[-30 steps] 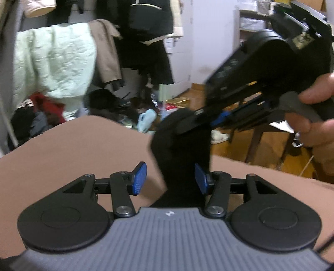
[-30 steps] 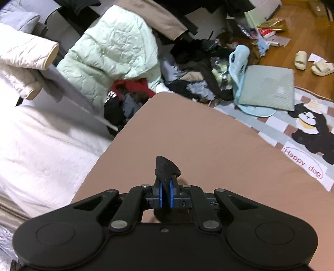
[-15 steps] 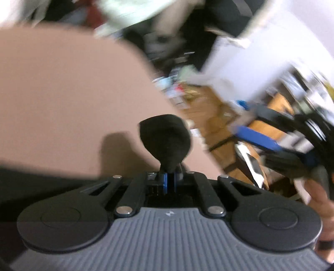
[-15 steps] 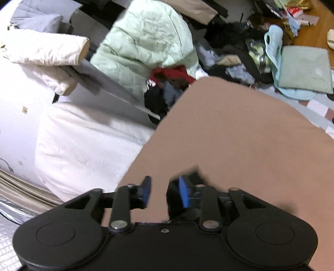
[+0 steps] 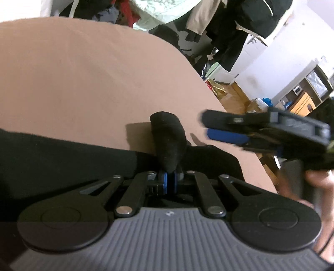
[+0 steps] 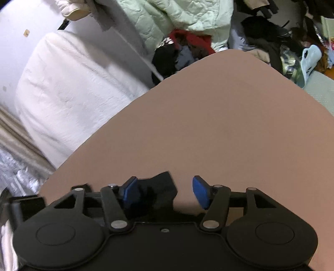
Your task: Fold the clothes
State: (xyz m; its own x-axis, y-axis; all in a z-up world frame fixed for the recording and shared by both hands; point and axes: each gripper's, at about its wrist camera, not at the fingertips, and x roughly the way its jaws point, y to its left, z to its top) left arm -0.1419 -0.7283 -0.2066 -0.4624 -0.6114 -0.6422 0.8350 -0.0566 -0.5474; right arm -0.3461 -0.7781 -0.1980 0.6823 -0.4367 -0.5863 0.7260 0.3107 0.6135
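A black garment [image 5: 62, 154] lies across the brown table [image 5: 83, 79] near its front edge. My left gripper [image 5: 170, 183] is shut on a bunched fold of the black garment [image 5: 169, 141], which sticks up between the blue pads. My right gripper [image 6: 165, 192] is open, its blue pads [image 6: 128, 192] wide apart, with a corner of the black garment [image 6: 160, 191] lying below and between them, not gripped. The right gripper also shows in the left wrist view [image 5: 261, 131], to the right of the held fold, blurred.
The brown table [image 6: 219, 125] ends in a curved far edge. Beyond it lie piles of clothes [image 6: 187, 43], a pale green quilted jacket [image 6: 177, 18] and a white mattress [image 6: 68, 89]. Dark hanging clothes [image 5: 235, 25] and a white cabinet [image 5: 256, 54] stand behind the table.
My right gripper has opened and let go of the black garment. My left gripper has shut on the garment's fold and lowered it toward the table.
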